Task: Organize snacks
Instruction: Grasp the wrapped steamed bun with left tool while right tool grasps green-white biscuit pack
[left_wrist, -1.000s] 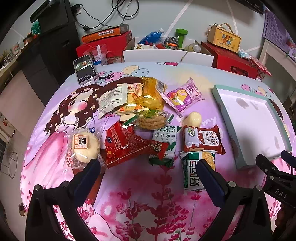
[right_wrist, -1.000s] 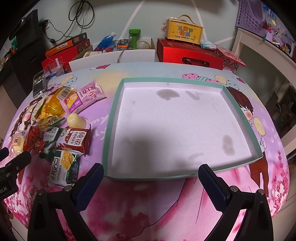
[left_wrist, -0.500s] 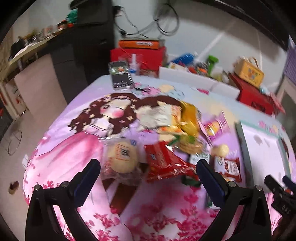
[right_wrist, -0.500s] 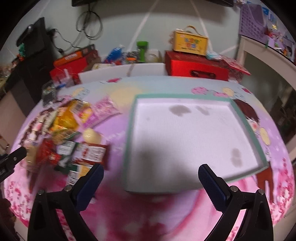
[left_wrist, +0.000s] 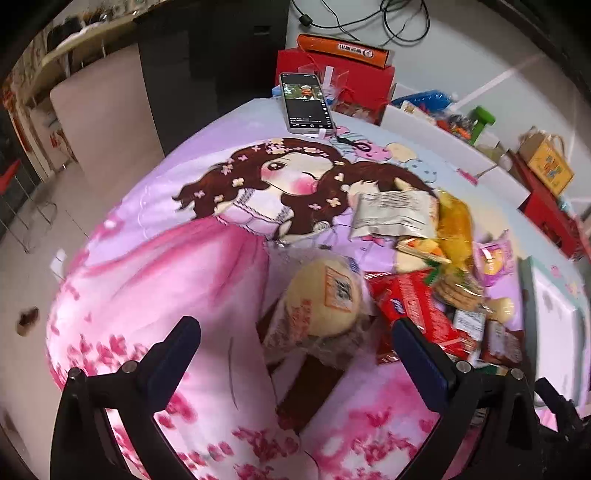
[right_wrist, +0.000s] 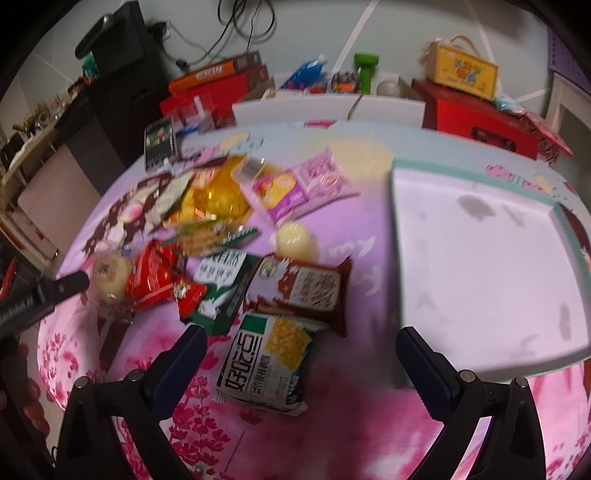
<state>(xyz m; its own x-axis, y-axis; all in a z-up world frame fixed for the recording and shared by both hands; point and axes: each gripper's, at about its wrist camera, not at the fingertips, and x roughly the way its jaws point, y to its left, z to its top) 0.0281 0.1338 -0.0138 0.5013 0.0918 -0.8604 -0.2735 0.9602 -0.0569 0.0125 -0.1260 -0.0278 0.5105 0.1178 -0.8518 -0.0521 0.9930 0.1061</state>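
Both grippers hang spread wide and empty, the left gripper (left_wrist: 295, 354) lined up on the wrapped bun (left_wrist: 325, 302), the right gripper (right_wrist: 299, 365) over the green-and-yellow packet (right_wrist: 269, 362), since the snacks lie heaped beside the bare tray (right_wrist: 480, 258).

Two handheld grippers, both of matte black plastic: the left gripper (left_wrist: 295, 354) and the right gripper (right_wrist: 301, 363) each carry a pair of angular arms tipped with dark blue pads (right_wrist: 424, 373). Round silver screws (left_wrist: 463, 366) stud the arm joints. White lettering, too blurred to read, runs along the side of the left unit as seen from the right camera.
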